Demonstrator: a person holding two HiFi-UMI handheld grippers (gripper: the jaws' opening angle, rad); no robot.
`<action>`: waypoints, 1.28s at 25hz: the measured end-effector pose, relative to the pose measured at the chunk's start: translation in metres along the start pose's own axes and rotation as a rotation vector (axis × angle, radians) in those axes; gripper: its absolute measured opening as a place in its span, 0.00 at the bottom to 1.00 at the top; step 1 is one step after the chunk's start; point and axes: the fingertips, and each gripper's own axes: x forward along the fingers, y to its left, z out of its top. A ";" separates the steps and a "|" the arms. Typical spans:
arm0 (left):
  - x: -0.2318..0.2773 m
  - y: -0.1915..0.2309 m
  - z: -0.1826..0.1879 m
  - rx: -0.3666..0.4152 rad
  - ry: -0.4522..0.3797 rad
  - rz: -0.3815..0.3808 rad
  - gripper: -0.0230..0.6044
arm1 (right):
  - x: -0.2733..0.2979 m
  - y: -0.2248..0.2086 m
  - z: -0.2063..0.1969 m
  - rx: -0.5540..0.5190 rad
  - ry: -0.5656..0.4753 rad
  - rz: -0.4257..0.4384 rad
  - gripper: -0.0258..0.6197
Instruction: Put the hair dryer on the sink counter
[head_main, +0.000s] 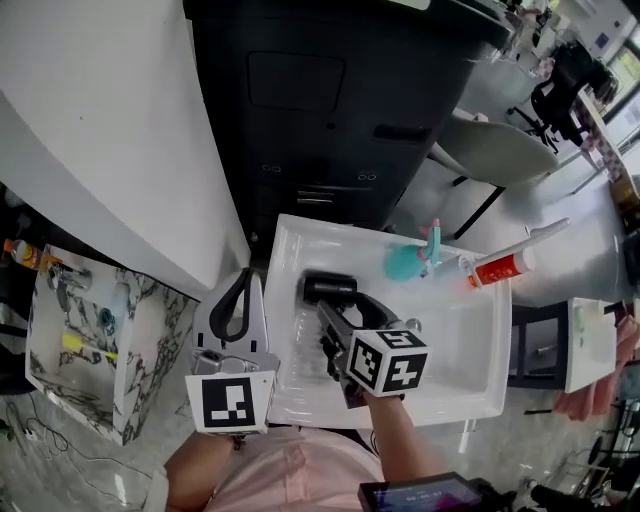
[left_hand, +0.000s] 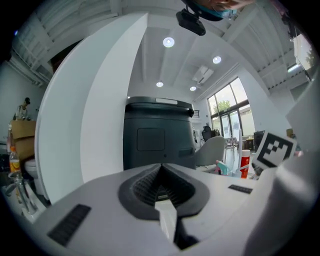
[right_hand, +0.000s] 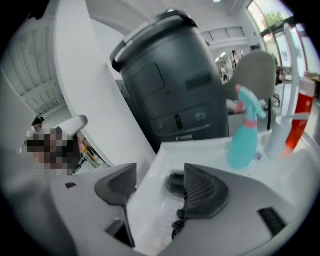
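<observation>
The black hair dryer (head_main: 328, 288) lies on the white sink (head_main: 470, 385), near its back left corner. My right gripper (head_main: 335, 325) hangs above it and points down at it, jaws open and empty. In the right gripper view the dryer (right_hand: 175, 182) shows below the gap of the right gripper (right_hand: 157, 175), with its coiled cord (right_hand: 177, 222) beside the right pad. My left gripper (head_main: 238, 290) is held off the sink's left edge. It (left_hand: 161, 172) points level with the pads (left_hand: 145, 187) meeting and nothing between them.
A teal spray bottle (head_main: 410, 260) and a red tube (head_main: 500, 267) stand along the sink's back rim. A dark grey cabinet (head_main: 340, 100) is behind the sink, and a white chair (head_main: 490, 150) to its right. A marble stand (head_main: 110, 340) with small bottles is at the left.
</observation>
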 end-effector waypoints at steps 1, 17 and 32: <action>-0.003 -0.003 0.010 0.002 -0.018 -0.006 0.05 | -0.015 0.008 0.017 -0.027 -0.079 -0.002 0.49; -0.053 -0.044 0.111 0.097 -0.215 -0.110 0.05 | -0.173 0.064 0.110 -0.360 -0.682 -0.155 0.04; -0.050 -0.050 0.109 0.075 -0.210 -0.118 0.05 | -0.177 0.071 0.114 -0.381 -0.705 -0.128 0.04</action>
